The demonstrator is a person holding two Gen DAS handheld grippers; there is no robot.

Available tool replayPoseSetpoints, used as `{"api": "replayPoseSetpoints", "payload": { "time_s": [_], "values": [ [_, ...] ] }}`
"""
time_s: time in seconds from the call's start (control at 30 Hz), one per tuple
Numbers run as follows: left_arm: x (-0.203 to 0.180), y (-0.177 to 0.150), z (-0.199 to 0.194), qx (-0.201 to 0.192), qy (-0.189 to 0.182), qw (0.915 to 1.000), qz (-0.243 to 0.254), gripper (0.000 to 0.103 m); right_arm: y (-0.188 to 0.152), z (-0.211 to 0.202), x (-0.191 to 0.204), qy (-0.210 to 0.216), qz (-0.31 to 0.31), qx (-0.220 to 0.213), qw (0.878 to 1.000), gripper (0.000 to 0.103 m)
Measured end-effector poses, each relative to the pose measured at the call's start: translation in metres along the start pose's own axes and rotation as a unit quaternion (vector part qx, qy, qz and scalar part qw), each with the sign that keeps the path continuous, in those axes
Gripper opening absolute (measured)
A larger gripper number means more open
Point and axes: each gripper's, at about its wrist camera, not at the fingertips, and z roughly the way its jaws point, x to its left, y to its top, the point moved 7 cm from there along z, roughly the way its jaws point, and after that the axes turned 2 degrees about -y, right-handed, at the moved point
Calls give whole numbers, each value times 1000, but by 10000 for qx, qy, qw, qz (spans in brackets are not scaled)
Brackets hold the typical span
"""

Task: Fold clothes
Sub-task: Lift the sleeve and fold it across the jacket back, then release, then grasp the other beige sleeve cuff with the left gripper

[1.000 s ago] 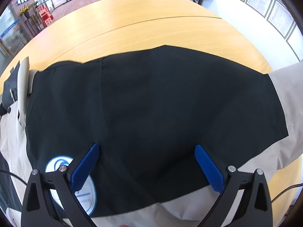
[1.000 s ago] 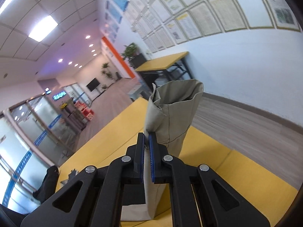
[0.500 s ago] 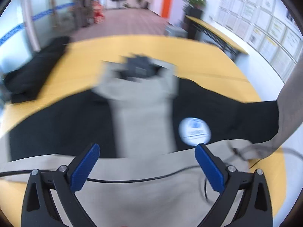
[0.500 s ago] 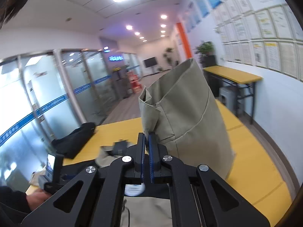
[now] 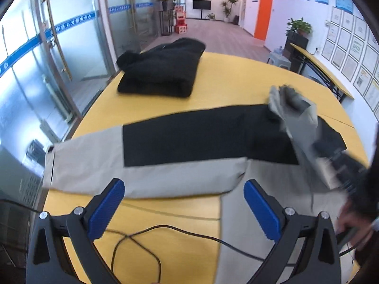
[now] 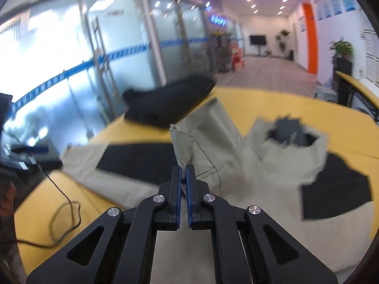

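Observation:
A beige and black jacket lies spread on the yellow table. Its left sleeve lies flat, just ahead of my left gripper, which is open and empty above the table's near edge. My right gripper is shut on the beige cuff of the other sleeve and holds it raised over the jacket body. The jacket's collar stands open to the right. In the left wrist view the raised sleeve and right gripper are blurred at the right.
A folded black garment lies at the table's far left, also in the right wrist view. Black cables trail across the near table edge. A glass wall stands left of the table, a second desk to the right.
My left gripper has pulled back from over the black jacket body and swung left to face the flat sleeve. My right gripper has carried the held sleeve down and left over the jacket.

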Motion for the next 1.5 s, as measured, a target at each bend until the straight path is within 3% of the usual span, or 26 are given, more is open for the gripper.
{"api": "replayPoseSetpoints", "payload": {
  "time_s": [0.07,0.2,0.43,0.5,0.57,0.63,0.73,0.8,0.93,1.0,1.03,1.1,1.13,1.17,1.3,1.37,1.5],
  "values": [
    [4,-8,8,35,-29,10000,28,103,-25,31,28,73,-216,311,9993,3],
    [-10,-9,19,-4,-295,9994,152,103,-62,46,40,37,-604,598,9964,3],
    [-56,13,33,-263,-896,9945,476,103,-82,59,54,172,-1373,994,9854,7],
    [-66,30,31,-369,-1035,9927,488,103,-79,45,52,330,-1159,906,9886,19],
    [-81,41,35,-361,-1205,9908,509,103,-72,15,35,356,-742,608,9948,65],
    [-100,47,43,-272,-1395,9884,537,103,-67,-17,11,322,-342,385,9982,75],
    [-129,55,56,-132,-1680,9840,579,103,-72,-60,-48,72,193,385,9990,75],
    [-160,49,80,58,-1842,9808,635,103,-82,-80,-108,-325,466,516,9971,75],
    [-187,17,145,645,-1228,9860,927,103,-105,-99,-237,-1069,1368,690,9824,75],
    [-172,-4,172,951,-678,9894,859,103,-122,-100,-288,-1316,1718,826,9728,75],
    [-163,-14,182,1068,-447,9904,753,103,-134,-98,-301,-1396,1802,964,9689,74],
    [-144,-25,186,1050,-320,9928,471,103,-159,-93,-327,-1552,1966,1241,9601,65],
    [-139,-27,184,1000,-317,9936,415,103,-163,-98,-329,-1614,1824,1091,9637,57],
    [-135,-28,181,960,-308,9942,373,103,-167,-100,-327,-1696,1659,1178,9643,56],
    [-141,-24,169,829,-305,9948,510,103,-153,-104,-322,-1769,1520,1055,9667,59],
    [-151,-20,159,593,-535,9948,626,103,-139,-104,-322,-1771,1510,875,9686,69],
    [-153,-32,171,802,-416,9939,632,103,-153,-85,-338,-1884,1671,1212,9602,66]
  ]
}}
